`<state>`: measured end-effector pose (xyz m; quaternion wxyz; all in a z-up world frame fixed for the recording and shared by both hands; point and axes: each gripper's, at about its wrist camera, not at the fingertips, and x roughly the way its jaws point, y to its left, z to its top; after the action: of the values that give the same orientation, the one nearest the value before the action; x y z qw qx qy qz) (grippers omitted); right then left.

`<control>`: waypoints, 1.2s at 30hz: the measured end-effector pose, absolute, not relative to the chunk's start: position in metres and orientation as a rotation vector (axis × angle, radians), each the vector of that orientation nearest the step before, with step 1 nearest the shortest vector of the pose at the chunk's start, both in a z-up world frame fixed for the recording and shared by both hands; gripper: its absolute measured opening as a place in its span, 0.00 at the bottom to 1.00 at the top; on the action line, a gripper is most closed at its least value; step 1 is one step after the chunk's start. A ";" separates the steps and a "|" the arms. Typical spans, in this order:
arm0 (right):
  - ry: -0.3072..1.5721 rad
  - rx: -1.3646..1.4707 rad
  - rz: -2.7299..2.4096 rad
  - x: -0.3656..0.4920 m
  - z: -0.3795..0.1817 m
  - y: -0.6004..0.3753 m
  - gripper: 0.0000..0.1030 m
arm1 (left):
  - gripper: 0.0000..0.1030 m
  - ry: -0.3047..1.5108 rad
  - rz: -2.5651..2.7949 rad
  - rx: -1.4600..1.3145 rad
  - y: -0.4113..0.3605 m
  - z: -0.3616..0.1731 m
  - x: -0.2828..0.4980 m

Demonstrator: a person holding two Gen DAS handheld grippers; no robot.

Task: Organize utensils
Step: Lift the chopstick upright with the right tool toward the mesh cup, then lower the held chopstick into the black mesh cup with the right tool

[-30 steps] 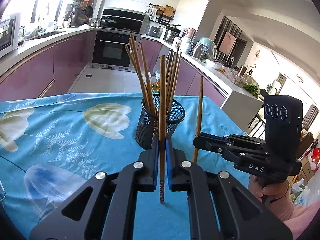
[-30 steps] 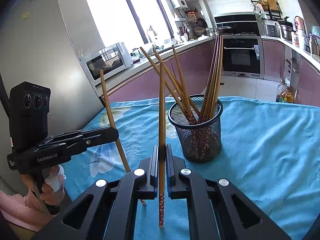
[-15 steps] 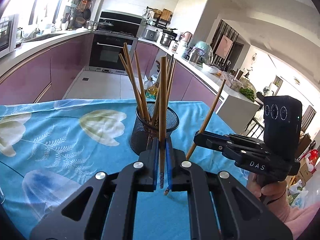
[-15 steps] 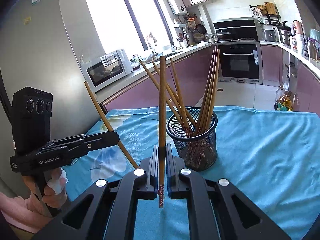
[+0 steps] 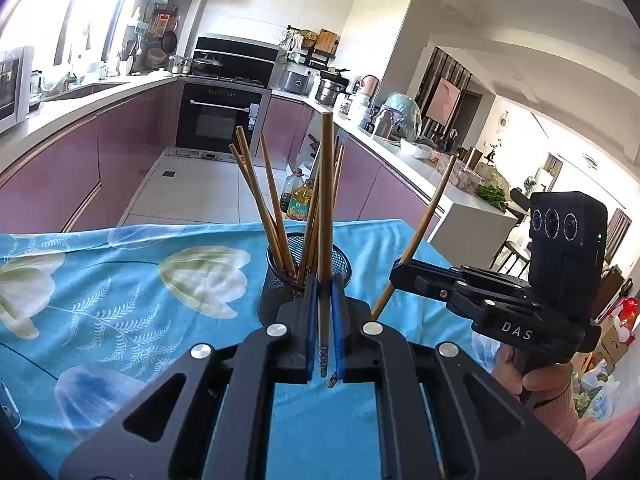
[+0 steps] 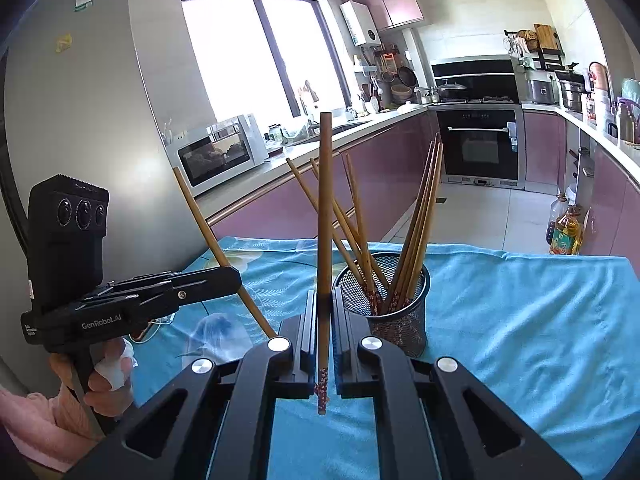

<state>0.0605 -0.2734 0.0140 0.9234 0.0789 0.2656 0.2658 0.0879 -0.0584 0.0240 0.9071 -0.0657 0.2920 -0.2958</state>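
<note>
**Two chopsticks held beside the mesh holder**

Purple-fronted kitchen cabinets (image 6: pixel 288 200) and a built-in oven (image 6: pixel 480 148) stood behind the surface, which was covered by a blue flower-print cloth (image 6: pixel 540 320). On that cloth sat a black mesh holder (image 6: pixel 396 312) with a bunch of wooden chopsticks (image 6: pixel 420 216) leaning out of its rim in several directions.

Nearer the camera than the holder, the left hand-held gripper (image 5: pixel 323 328) was clamped on a single chopstick (image 5: pixel 326 200). Its blue-lined fingers (image 5: pixel 310 320) pressed the stick from both sides, and the patterned end hung a little below them, above the cloth. In the left wrist view this stick stood upright in front of the holder; in the right wrist view the same stick (image 6: pixel 216 240) leaned on a slant, well to the left of the holder.

The right hand-held gripper (image 6: pixel 325 328) was likewise closed on its own chopstick (image 6: pixel 325 208), held upright just left of the holder, its patterned tip hanging clear of the cloth. Seen from the left wrist camera, that stick (image 5: pixel 424 232) tilted, to the right of the holder and apart from it.

A bottle of cooking oil (image 6: pixel 564 232) stood on the floor beyond the holder's right side.
</note>
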 end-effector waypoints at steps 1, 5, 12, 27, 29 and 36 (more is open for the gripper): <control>0.542 0.161 0.546 0.061 0.015 -0.273 0.06 | 0.07 0.599 -0.610 -0.133 -0.059 0.026 0.088; 0.532 0.161 0.548 0.062 0.019 -0.274 0.06 | 0.07 0.591 -0.607 -0.121 -0.064 0.030 0.089; 0.526 0.157 0.549 0.064 0.021 -0.276 0.06 | 0.07 0.584 -0.605 -0.106 -0.068 0.034 0.090; 0.516 0.151 0.555 0.070 0.029 -0.275 0.06 | 0.07 0.570 -0.603 -0.096 -0.071 0.045 0.091; 0.513 0.151 0.557 0.071 0.030 -0.275 0.06 | 0.07 0.568 -0.602 -0.095 -0.071 0.046 0.091; 0.495 0.152 0.558 0.074 0.038 -0.276 0.06 | 0.07 0.546 -0.593 -0.087 -0.069 0.053 0.091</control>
<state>0.0737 -0.2759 0.0381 0.9285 0.0740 0.2415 0.2724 0.0914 -0.0688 0.0531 0.9190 -0.0423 0.2654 -0.2884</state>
